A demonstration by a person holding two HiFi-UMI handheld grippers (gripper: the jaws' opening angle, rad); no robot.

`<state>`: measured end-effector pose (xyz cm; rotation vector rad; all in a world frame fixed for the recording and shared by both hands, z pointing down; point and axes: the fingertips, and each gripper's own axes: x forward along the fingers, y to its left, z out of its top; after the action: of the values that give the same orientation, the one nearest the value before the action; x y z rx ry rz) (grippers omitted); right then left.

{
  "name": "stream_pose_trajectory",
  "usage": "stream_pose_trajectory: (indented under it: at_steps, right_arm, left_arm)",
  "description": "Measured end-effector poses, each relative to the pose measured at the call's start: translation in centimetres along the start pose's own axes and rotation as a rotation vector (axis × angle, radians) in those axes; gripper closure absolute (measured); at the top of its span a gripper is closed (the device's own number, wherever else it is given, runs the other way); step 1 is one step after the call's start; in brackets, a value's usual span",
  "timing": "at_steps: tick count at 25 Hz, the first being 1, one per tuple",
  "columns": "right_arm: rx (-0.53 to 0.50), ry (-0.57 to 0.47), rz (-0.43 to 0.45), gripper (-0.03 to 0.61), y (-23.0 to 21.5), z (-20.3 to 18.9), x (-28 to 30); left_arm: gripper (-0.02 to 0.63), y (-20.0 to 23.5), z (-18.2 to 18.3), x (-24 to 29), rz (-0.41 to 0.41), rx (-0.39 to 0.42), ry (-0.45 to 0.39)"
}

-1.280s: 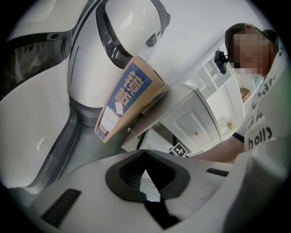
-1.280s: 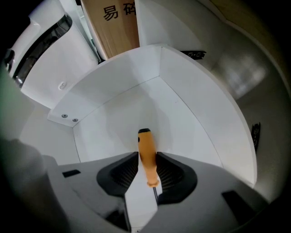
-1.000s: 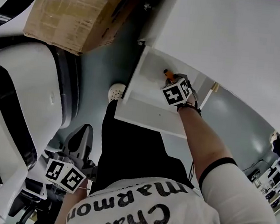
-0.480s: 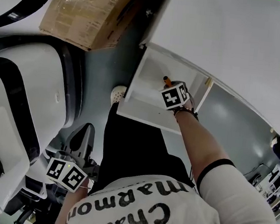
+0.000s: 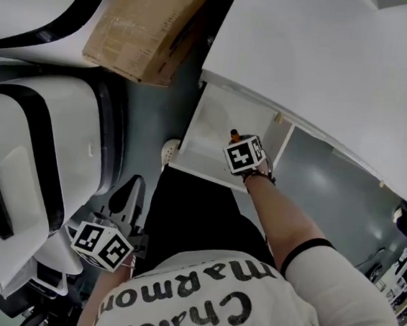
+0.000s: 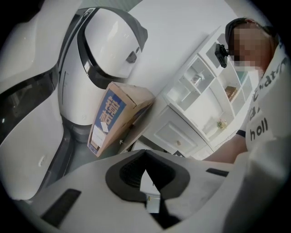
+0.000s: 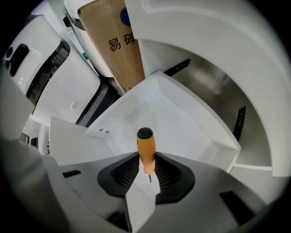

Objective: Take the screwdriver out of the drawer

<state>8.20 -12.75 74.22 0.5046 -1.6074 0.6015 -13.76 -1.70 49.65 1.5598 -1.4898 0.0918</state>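
An orange-handled screwdriver [image 7: 146,152] with a black cap is held between the pads of my right gripper [image 7: 146,159], which is shut on it. It hangs over the open white drawer [image 7: 182,120], handle pointing away from me. In the head view the right gripper [image 5: 237,143] is above the drawer [image 5: 211,123], and the screwdriver [image 5: 234,134] pokes out past the marker cube. My left gripper [image 5: 101,245] hangs low at the left, far from the drawer. In the left gripper view, the left gripper [image 6: 144,154] has its jaws together with nothing between them.
A white cabinet top [image 5: 329,70] overhangs the drawer. A cardboard box [image 5: 149,26] leans beside the cabinet, next to a large white and black machine [image 5: 38,156]. The grey floor [image 5: 324,186] shows to the right of the drawer. A white shelf unit [image 6: 200,91] stands further off.
The head camera has swung, so the drawer and box sit lower in view. My right gripper still holds the screwdriver and has drawn slightly back over the drawer. The left gripper has barely moved.
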Motion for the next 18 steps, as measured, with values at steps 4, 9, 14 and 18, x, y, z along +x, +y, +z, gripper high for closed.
stream_pose_trajectory:
  at_steps: [4, 9, 14, 18]
  right_arm:
    - [0.024, -0.039, 0.007, 0.462, 0.3, 0.4, -3.3]
    - [0.055, -0.109, 0.034, 0.462, 1.1, 1.3, -7.4]
    - [0.087, -0.169, 0.095, 0.462, 2.7, 2.0, -12.0]
    - [0.052, -0.25, 0.118, 0.462, 2.9, 3.8, -15.0]
  left_arm:
    - [0.591, -1.1, 1.1, 0.2, -0.014, 0.048, 0.006]
    - [0.591, -3.1, 4.3, -0.2, -0.039, 0.101, -0.043]
    - [0.591, -5.4, 6.5, -0.8, -0.057, 0.16, -0.078]
    - [0.591, -7.5, 8.5, -0.5, -0.087, 0.187, -0.137]
